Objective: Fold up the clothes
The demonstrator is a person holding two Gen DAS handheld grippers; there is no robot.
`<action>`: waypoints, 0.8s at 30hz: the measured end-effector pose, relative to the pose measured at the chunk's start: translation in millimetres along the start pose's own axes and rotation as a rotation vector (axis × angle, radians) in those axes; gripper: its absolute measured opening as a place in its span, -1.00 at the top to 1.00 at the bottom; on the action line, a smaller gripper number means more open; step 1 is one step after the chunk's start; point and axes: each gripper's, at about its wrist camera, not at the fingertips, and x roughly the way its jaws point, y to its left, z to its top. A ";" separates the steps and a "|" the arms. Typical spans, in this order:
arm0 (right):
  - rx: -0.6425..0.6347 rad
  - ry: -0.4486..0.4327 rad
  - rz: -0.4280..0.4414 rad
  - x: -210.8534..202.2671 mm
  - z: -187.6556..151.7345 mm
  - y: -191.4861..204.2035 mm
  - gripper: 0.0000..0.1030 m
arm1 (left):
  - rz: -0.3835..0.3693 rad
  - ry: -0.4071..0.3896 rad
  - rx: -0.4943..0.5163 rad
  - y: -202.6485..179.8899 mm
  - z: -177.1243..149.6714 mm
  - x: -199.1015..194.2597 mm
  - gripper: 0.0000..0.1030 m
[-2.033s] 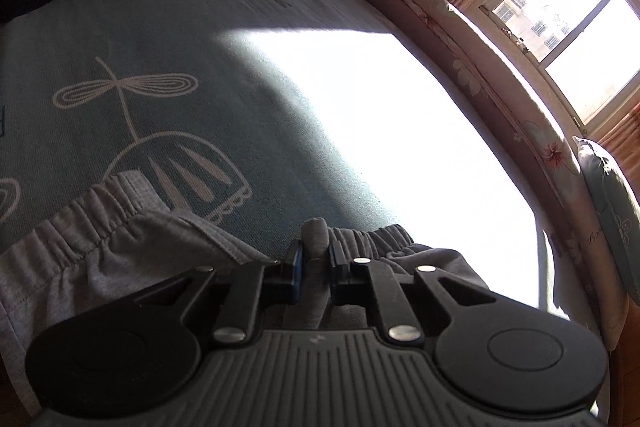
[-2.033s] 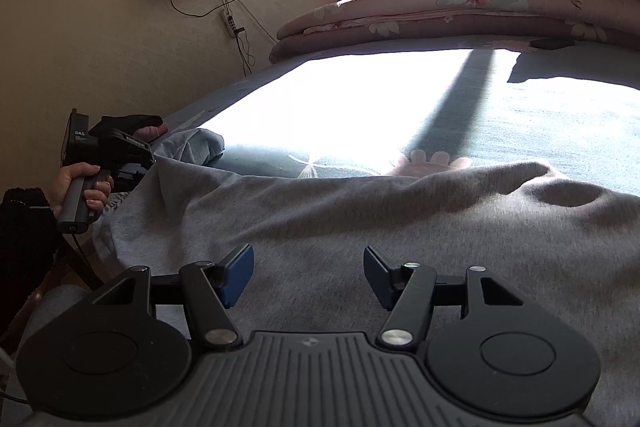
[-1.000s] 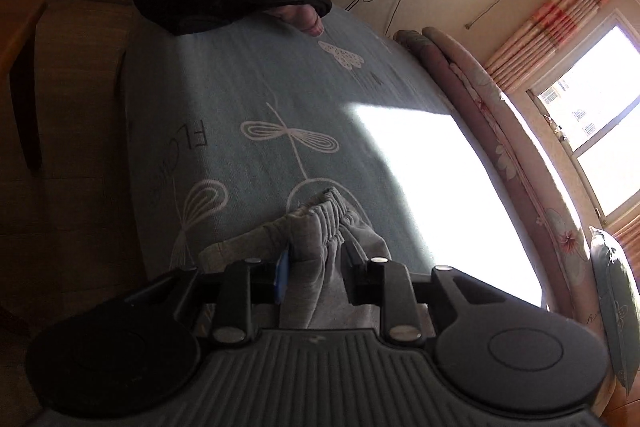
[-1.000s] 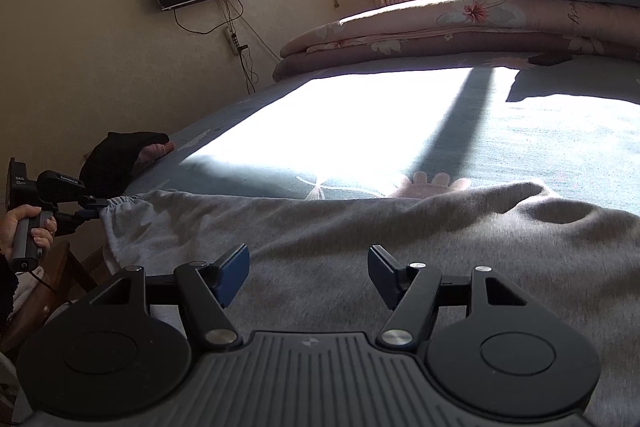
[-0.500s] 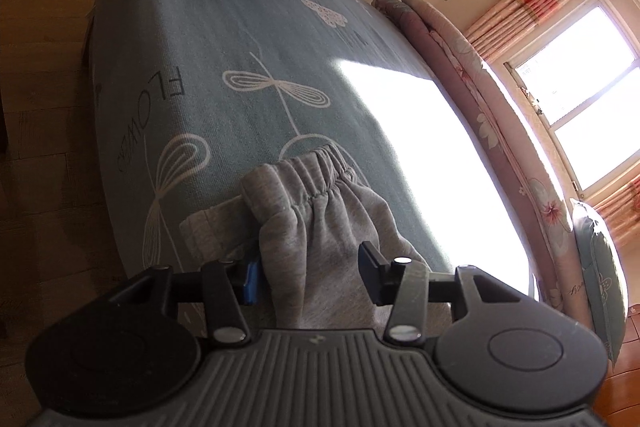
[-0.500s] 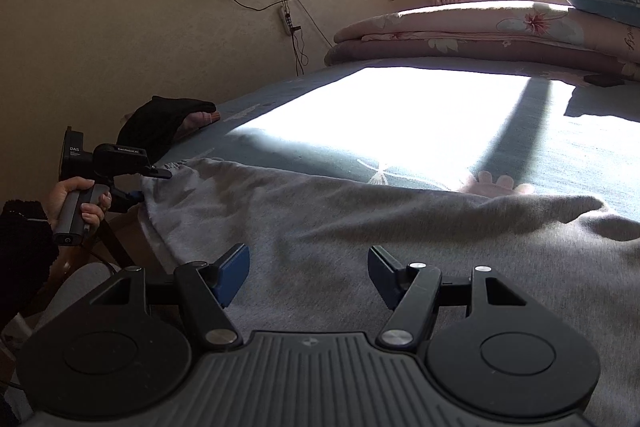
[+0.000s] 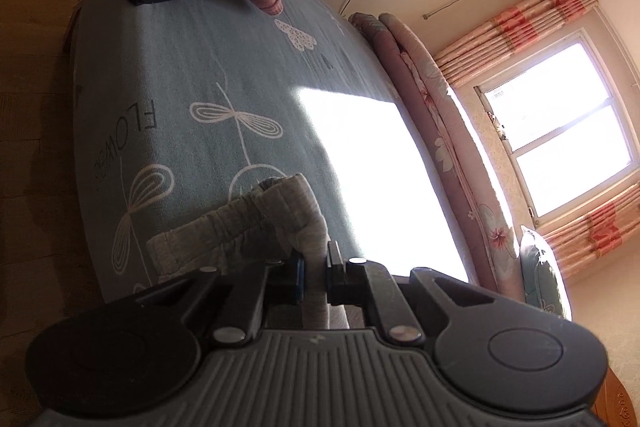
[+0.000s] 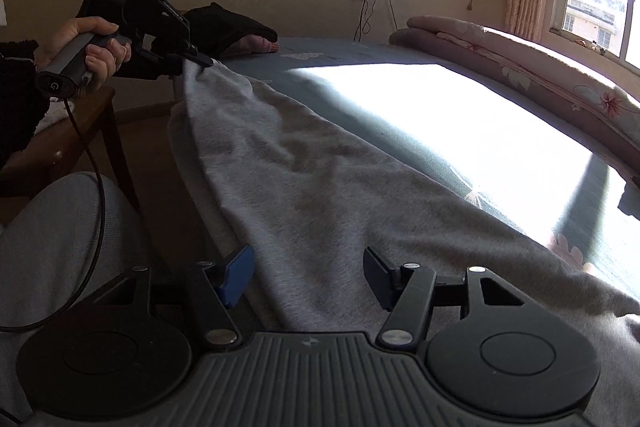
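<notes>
Left wrist view: the left tool (image 7: 315,275) has just closed and pinches a fold of the grey sweatpants (image 7: 256,223) at the gathered waistband, low in the centre of the frame on the blue bed (image 7: 180,75). The step looks like gripping the waist end for a fold.

Right wrist view: the right tool (image 8: 306,277) stands half open, its jaws having just narrowed a little, above the cloth and pressing nothing. The pants run lengthwise from lower right to the waistband at upper left. Next, the right tool probably needs to close on the fabric.
</notes>
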 end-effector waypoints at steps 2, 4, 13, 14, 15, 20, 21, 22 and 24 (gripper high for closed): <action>-0.025 -0.007 0.003 1.8 3.2 7.0 -0.25 | -0.023 0.000 -0.004 -5.2 6.4 -7.1 0.87; -0.067 -0.002 0.004 5.9 6.0 17.2 -0.25 | -0.038 0.005 0.008 -8.3 11.8 -11.5 0.87; -0.321 0.078 -0.144 28.8 -4.2 58.4 0.31 | 0.073 0.055 -0.019 33.2 6.8 3.8 0.87; -0.341 0.084 -0.158 29.4 -5.4 60.7 0.34 | 0.086 0.063 -0.033 38.6 5.3 6.9 0.86; -0.364 0.091 -0.175 30.0 -6.8 63.1 0.36 | 0.090 0.072 -0.049 44.0 3.9 9.7 0.87; -0.476 0.127 -0.207 31.3 -13.0 74.0 0.93 | 0.093 0.082 -0.065 54.7 -1.7 12.7 0.87; -0.471 0.136 -0.194 31.2 -12.2 73.9 0.93 | 0.080 0.073 -0.051 52.1 -2.1 8.9 0.87; -0.460 0.141 -0.181 30.2 -10.5 73.0 0.93 | 0.070 0.061 -0.029 48.8 -2.6 5.0 0.87; -0.430 0.147 -0.155 26.9 -5.8 70.3 0.92 | 0.071 0.060 0.003 45.7 -3.1 2.4 0.83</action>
